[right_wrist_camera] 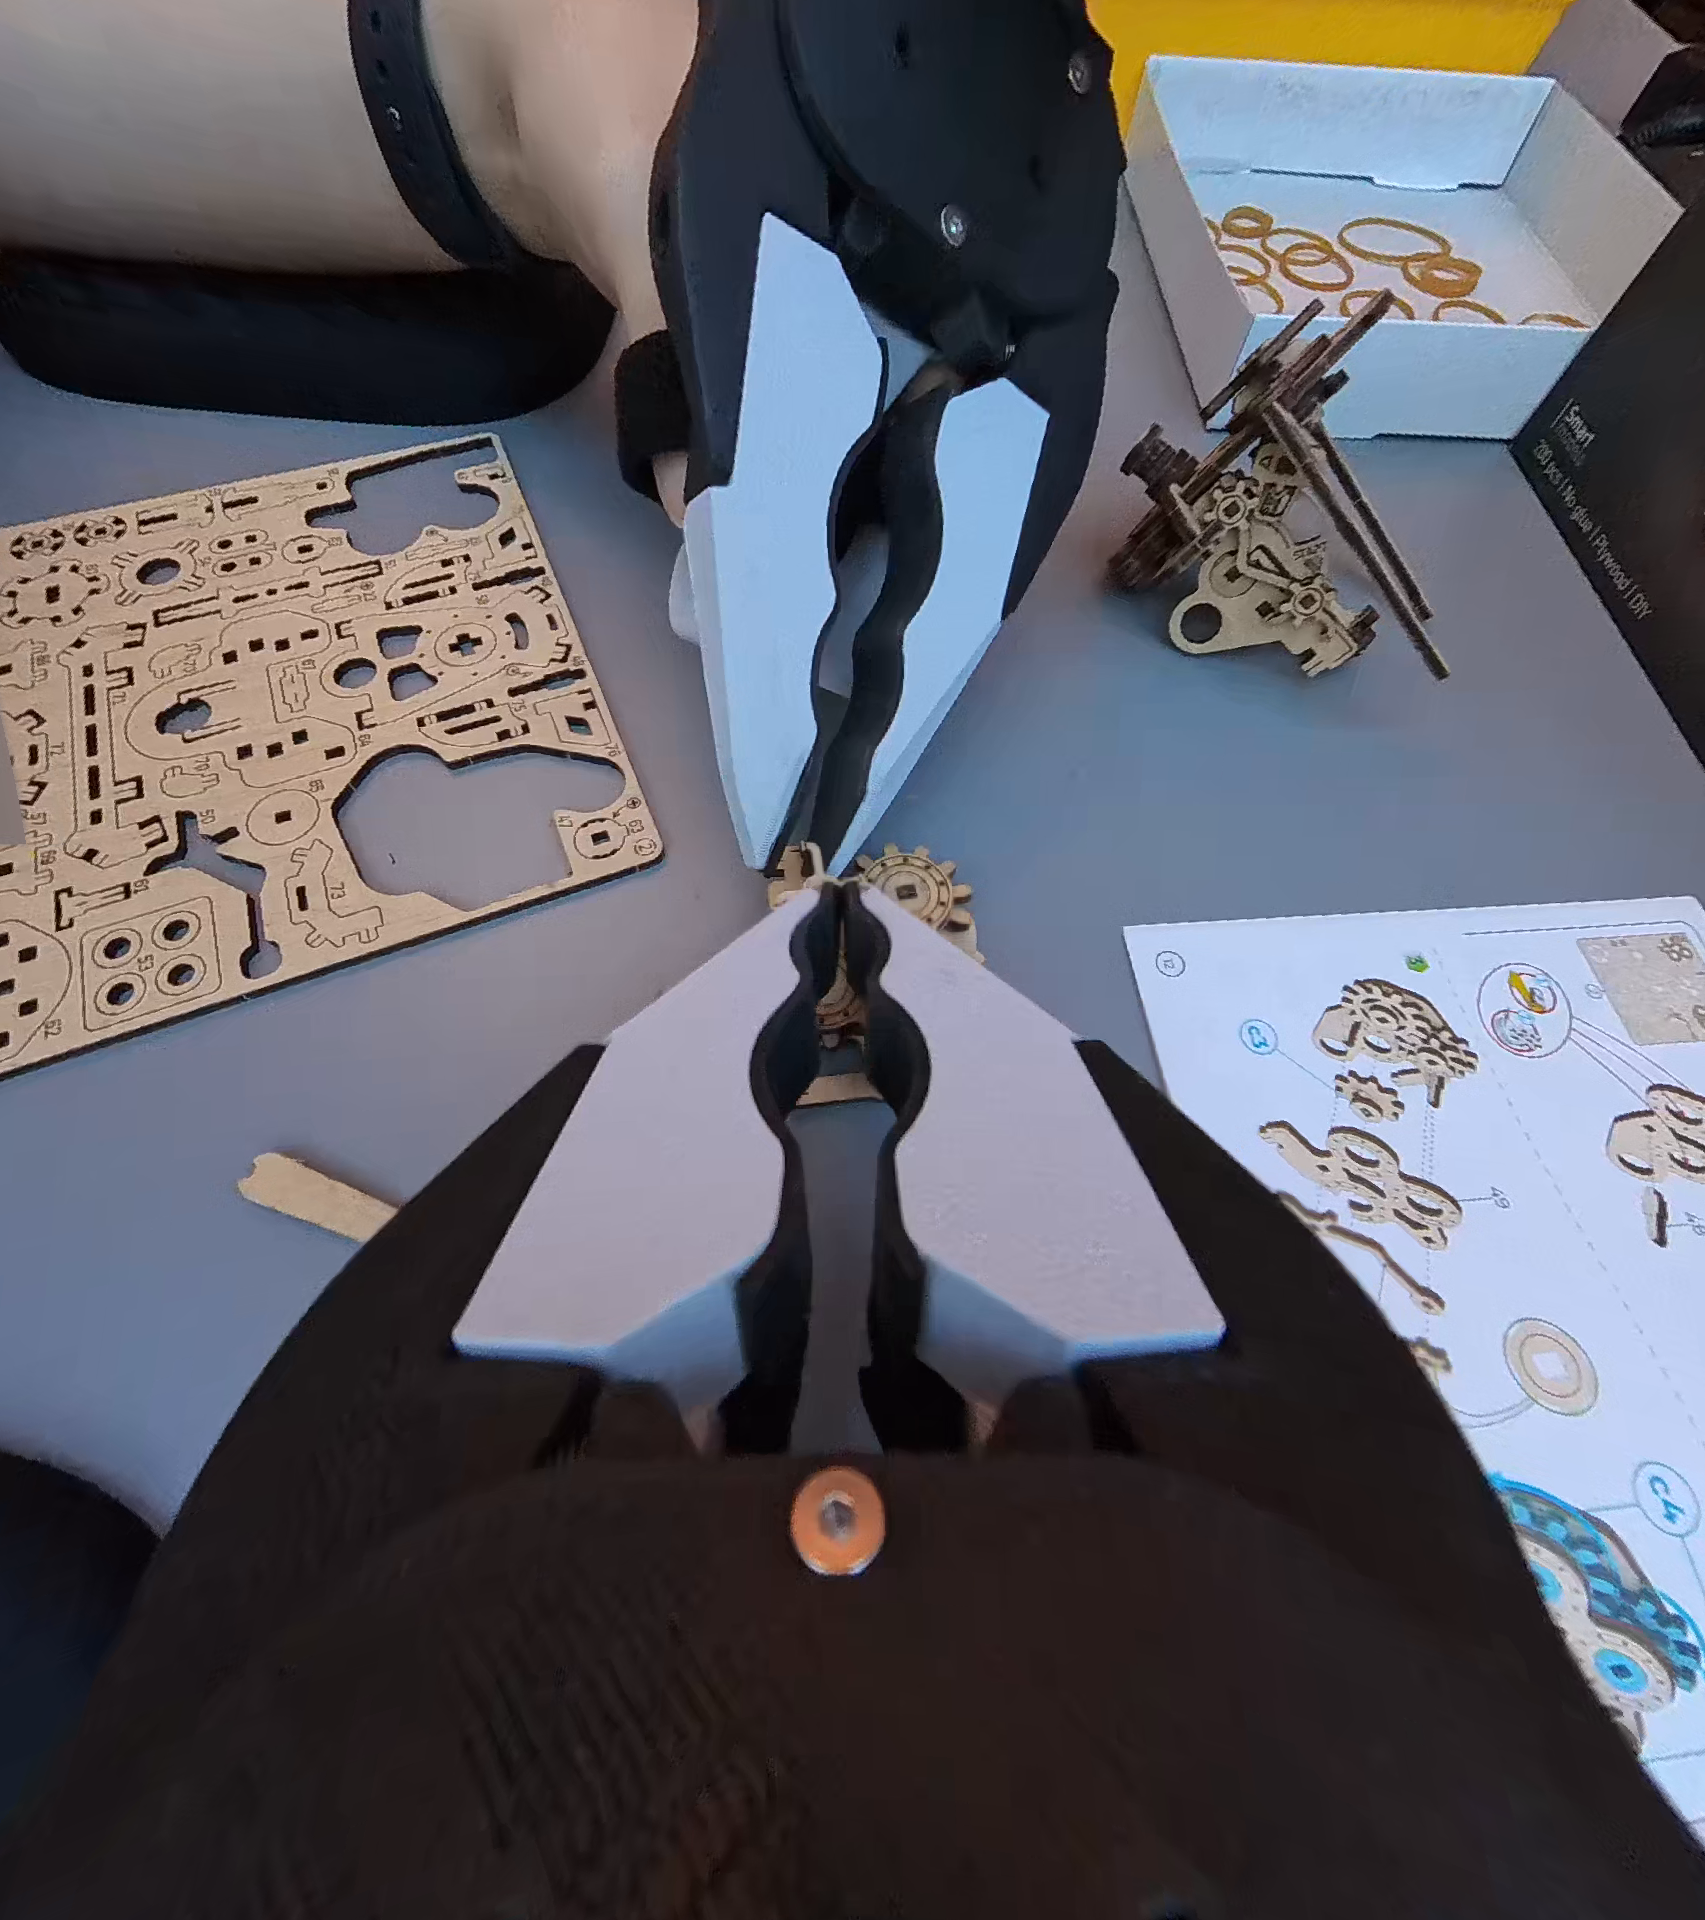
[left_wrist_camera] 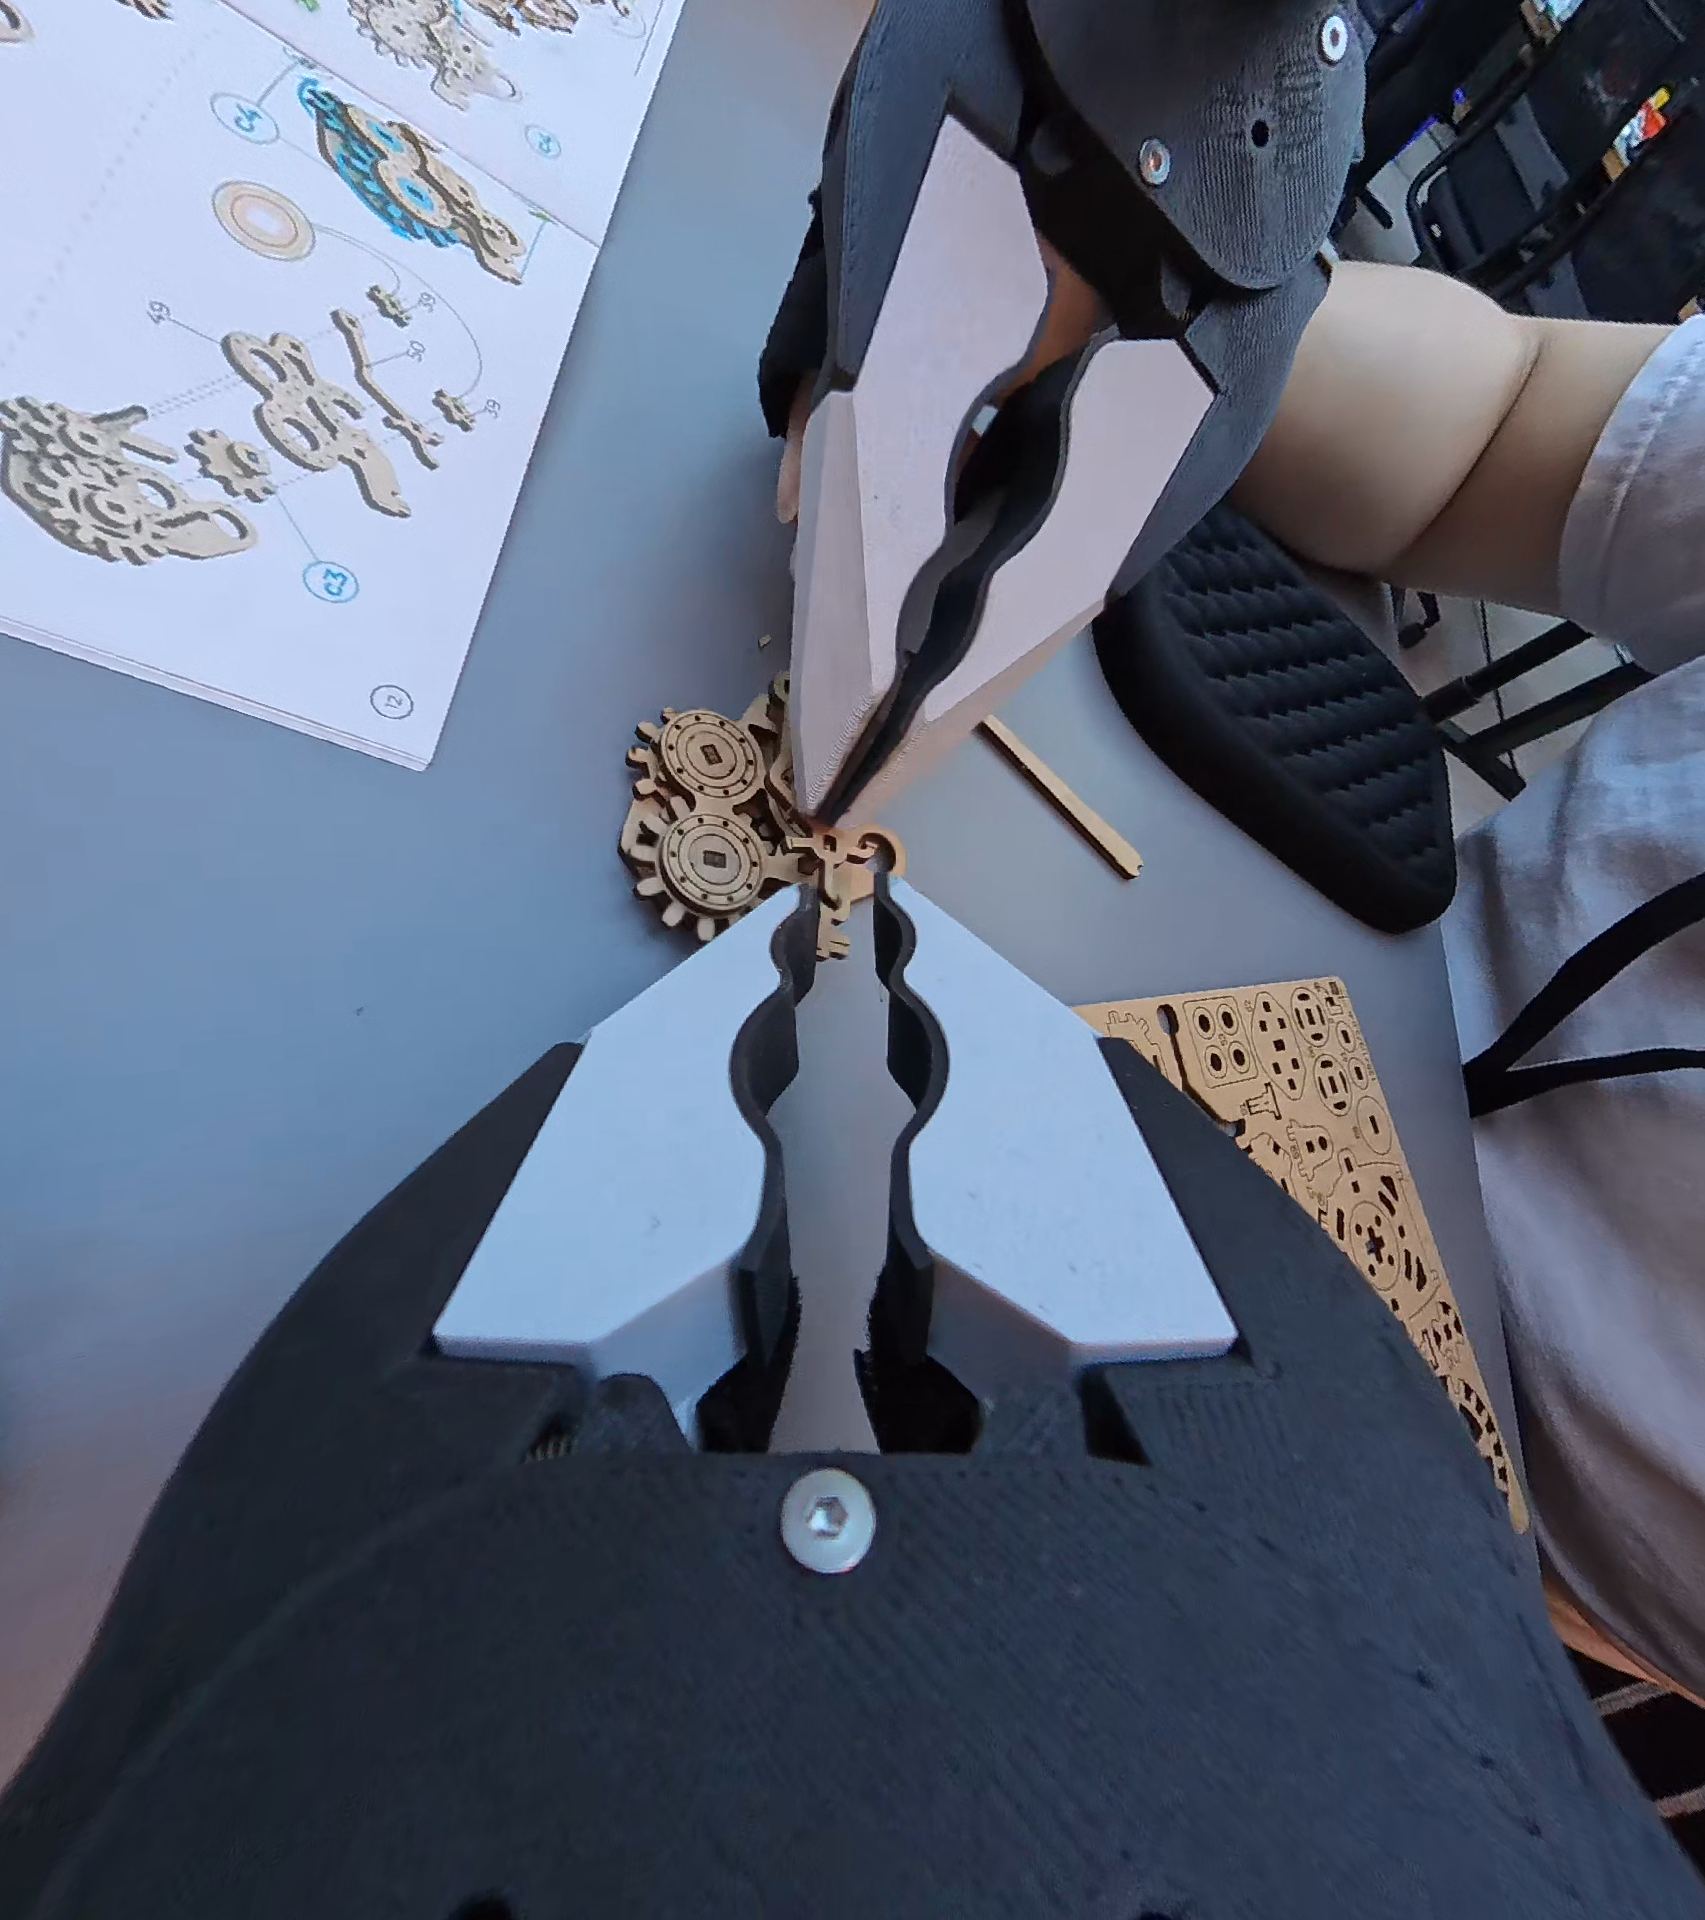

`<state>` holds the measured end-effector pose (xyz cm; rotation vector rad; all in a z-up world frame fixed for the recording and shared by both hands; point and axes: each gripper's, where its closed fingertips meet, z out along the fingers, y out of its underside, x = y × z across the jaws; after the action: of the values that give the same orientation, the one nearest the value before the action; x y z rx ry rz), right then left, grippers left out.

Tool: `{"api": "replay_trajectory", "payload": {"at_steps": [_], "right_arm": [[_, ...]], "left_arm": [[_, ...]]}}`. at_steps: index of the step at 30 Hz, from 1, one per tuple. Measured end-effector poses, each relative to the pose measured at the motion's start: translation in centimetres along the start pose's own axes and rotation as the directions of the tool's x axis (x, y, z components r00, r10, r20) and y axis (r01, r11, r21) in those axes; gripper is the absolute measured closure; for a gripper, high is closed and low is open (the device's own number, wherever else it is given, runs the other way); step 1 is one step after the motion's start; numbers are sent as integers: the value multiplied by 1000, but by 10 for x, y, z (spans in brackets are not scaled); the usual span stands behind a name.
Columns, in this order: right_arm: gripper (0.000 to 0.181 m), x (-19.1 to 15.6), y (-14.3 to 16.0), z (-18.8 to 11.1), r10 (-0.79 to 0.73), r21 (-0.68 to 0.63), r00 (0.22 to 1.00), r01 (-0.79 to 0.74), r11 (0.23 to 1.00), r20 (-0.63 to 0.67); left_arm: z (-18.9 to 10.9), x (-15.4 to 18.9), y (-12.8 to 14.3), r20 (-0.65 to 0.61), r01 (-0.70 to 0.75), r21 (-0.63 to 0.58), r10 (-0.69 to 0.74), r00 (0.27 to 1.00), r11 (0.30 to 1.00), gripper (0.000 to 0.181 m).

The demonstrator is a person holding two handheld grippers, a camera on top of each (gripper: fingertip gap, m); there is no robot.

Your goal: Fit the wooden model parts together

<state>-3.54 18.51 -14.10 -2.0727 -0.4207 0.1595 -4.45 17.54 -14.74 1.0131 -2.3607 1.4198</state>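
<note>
Gear assembly (left_wrist_camera: 713,821) lay on grey table (left_wrist_camera: 204,987) — right hand-held gripper (right_wrist_camera: 840,902) closed, apparently pinching it; left hand-held gripper (left_wrist_camera: 843,902) slightly apart around small connector piece (left_wrist_camera: 832,920).

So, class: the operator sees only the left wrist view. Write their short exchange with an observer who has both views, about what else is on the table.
Operator: What lies beyond my left gripper, out of my frame?
Observer: An open white box holding tan rubber bands.
Operator: Any built parts near it?
Observer: Yes, a dark wooden sub-assembly stands on the grey table, just in front of that box.
</note>
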Motion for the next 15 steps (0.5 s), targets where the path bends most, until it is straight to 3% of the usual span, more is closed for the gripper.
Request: {"api": "replay_trajectory", "payload": {"at_steps": [9, 15], "right_arm": [[176, -9, 4, -10, -54, -8, 997, 55, 998, 63], [179, -1, 0, -12, -44, 40, 999, 43, 998, 16]], "left_arm": [[3, 4, 2, -18, -13, -10, 12, 1000, 1000, 173], [-7, 0, -5, 8, -2, 23, 2, 1000, 1000, 170]]}}
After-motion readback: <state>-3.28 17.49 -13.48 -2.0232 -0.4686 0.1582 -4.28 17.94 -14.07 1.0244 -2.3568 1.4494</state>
